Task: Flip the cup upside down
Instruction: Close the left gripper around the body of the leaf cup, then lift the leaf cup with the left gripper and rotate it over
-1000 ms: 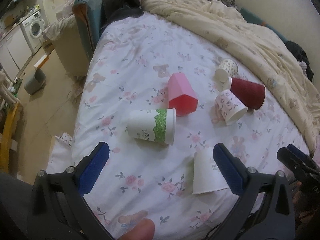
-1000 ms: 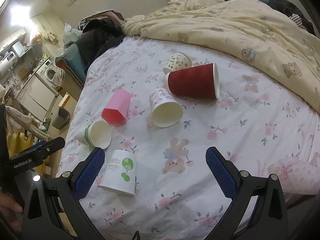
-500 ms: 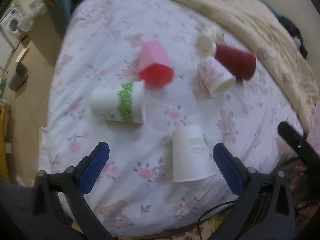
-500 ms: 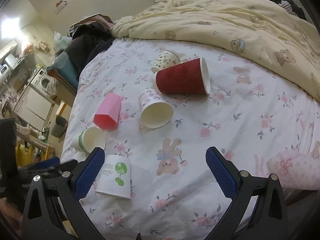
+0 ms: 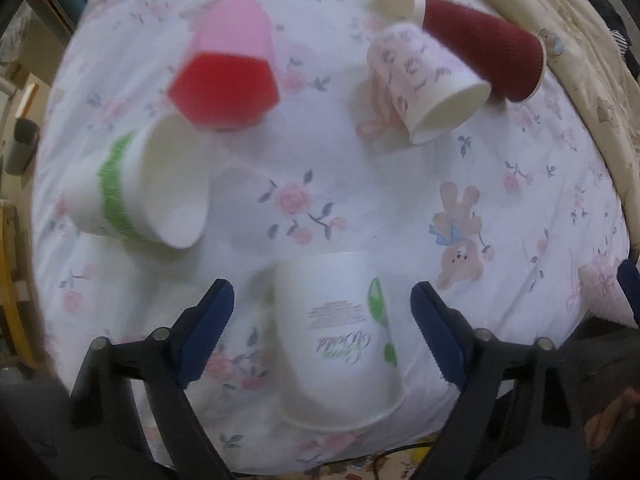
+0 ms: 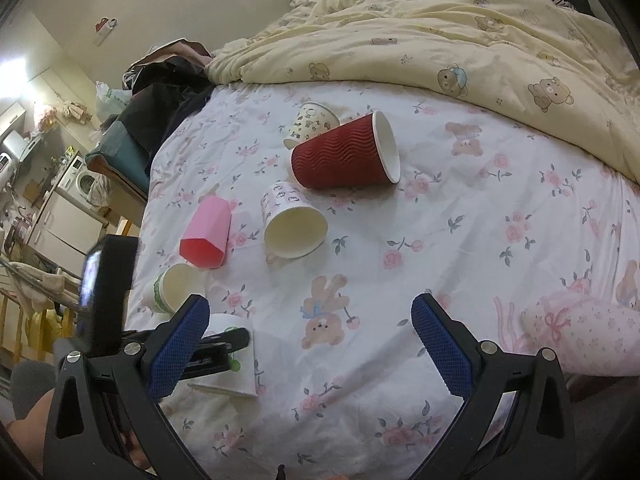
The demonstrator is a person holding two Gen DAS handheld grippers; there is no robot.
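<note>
Below: left gripper, fingers spread, straddling white paper cup with green leaf print lying on its side near edge of floral bedsheet, untouched | right gripper, fingers spread, empty | pink faceted cup beyond

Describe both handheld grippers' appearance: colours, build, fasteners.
Both the left gripper and right gripper share one design: black plastic scissor-style arms joined by round silver screws, tipped with blue, cross-hatch textured finger pads. No markings legible.
</note>
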